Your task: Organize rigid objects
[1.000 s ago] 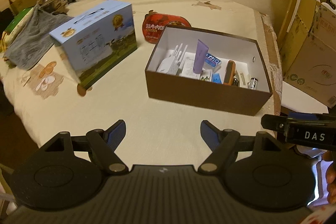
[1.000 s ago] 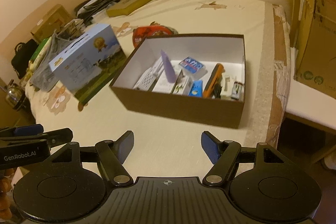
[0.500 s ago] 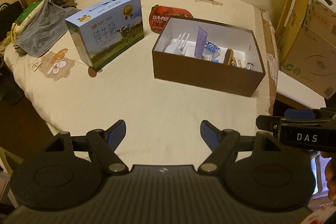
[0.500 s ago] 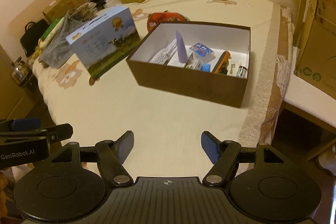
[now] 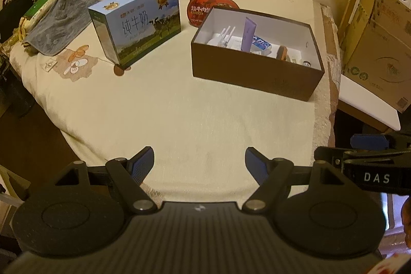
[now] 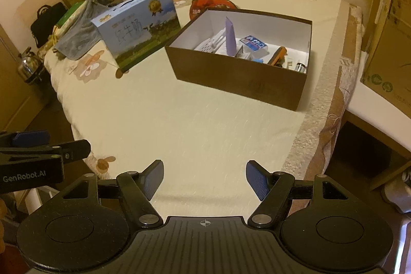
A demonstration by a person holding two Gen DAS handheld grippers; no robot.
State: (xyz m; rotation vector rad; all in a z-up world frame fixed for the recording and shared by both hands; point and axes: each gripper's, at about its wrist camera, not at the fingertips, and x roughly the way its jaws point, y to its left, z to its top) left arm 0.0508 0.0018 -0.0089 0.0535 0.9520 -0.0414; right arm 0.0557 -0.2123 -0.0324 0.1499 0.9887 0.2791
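Note:
A brown open box (image 5: pixel 257 73) (image 6: pixel 239 76) sits on the cream table toward the right. Inside it are a purple tube (image 5: pixel 248 34) (image 6: pixel 230 36), a white router (image 5: pixel 223 36), a blue-and-white pack (image 6: pixel 254 43), an orange-handled tool (image 6: pixel 277 55) and small items. My left gripper (image 5: pixel 199 161) is open and empty, held back over the table's near edge. My right gripper (image 6: pixel 205 176) is open and empty, also at the near edge, to the right of the left one.
A blue milk carton box (image 5: pixel 136 22) (image 6: pixel 138 27) stands left of the brown box. A red packet (image 5: pixel 203 8) lies behind it. A grey cloth (image 5: pixel 54 25), bags and flat boxes crowd the far left. Cardboard cartons (image 5: pixel 380 48) stand right of the table.
Both grippers have pulled back from the brown box toward the table's near edge, so more of the table shows. Both stay open. Nothing on the table has moved.

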